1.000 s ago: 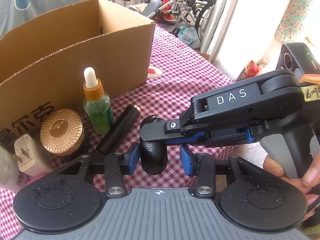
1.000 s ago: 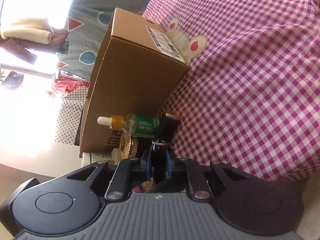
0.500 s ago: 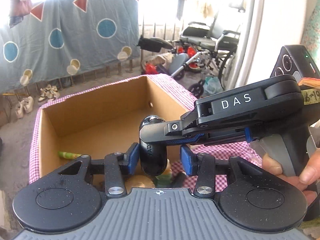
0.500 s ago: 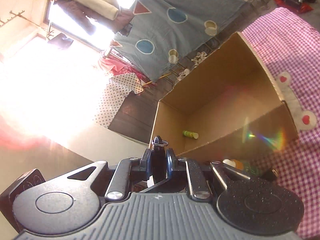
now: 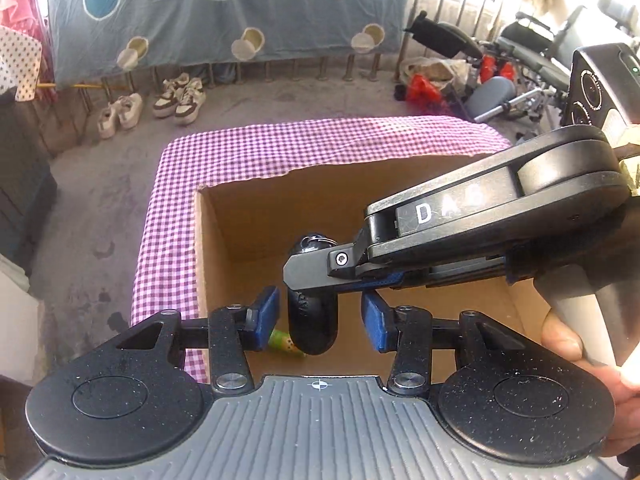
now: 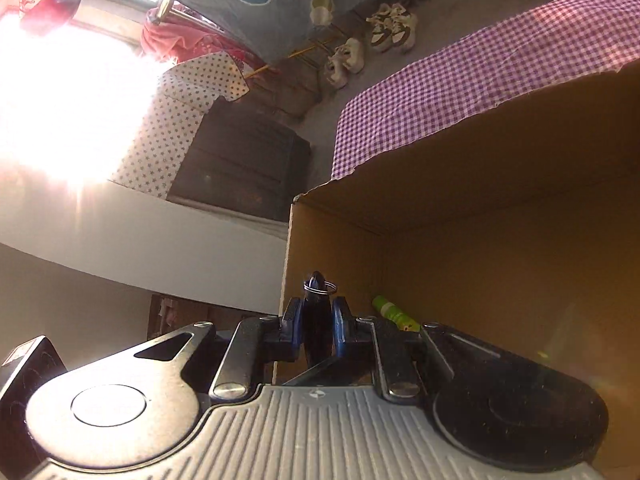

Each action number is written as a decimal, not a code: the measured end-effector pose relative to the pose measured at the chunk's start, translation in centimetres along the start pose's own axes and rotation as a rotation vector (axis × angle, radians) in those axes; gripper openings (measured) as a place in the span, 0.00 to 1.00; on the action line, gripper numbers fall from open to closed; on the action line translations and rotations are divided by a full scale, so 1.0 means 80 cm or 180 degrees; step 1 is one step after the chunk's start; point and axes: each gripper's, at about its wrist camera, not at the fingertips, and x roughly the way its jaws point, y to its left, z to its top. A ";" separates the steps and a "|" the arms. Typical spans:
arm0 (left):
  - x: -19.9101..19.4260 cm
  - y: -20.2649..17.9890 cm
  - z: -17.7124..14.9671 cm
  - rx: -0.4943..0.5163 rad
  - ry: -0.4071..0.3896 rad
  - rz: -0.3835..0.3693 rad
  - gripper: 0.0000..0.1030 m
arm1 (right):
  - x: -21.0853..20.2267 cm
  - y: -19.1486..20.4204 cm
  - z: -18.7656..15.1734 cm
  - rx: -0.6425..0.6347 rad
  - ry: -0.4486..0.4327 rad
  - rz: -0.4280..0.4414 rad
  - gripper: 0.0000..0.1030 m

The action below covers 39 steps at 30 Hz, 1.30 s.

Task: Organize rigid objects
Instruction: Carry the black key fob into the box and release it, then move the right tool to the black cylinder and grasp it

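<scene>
The right gripper (image 6: pixel 316 330) is clamped on a black oval key fob with a metal ring (image 5: pixel 313 320), held over the open brown cardboard box (image 5: pixel 256 220). The left gripper (image 5: pixel 319 316) stands apart, empty. Lower before releasing, probably clear of the small green tube (image 6: pixel 394 314) on the box floor.

The left wrist view looks steeply down into the open cardboard box (image 5: pixel 248 216) from close above. The right wrist view, rolled sideways, faces the box's near corner. Both share the small green tube (image 5: pixel 282 342) inside and the checked tablecloth (image 6: pixel 460 88) beyond.
</scene>
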 end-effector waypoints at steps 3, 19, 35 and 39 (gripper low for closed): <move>0.010 0.014 0.000 -0.0048 0.0063 0.0102 0.45 | 0.034 -0.015 0.016 0.0054 0.0121 -0.0107 0.19; -0.037 0.006 -0.002 -0.0032 -0.0176 0.0072 0.45 | -0.029 -0.021 0.018 0.0091 -0.0174 0.0076 0.28; -0.138 -0.051 -0.093 0.0261 -0.0550 -0.0660 0.51 | -0.267 -0.074 -0.171 0.0077 -0.1070 0.0716 0.28; -0.123 -0.084 -0.131 0.0475 -0.0402 -0.0849 0.51 | -0.275 -0.128 -0.229 0.0355 -0.1253 0.0498 0.28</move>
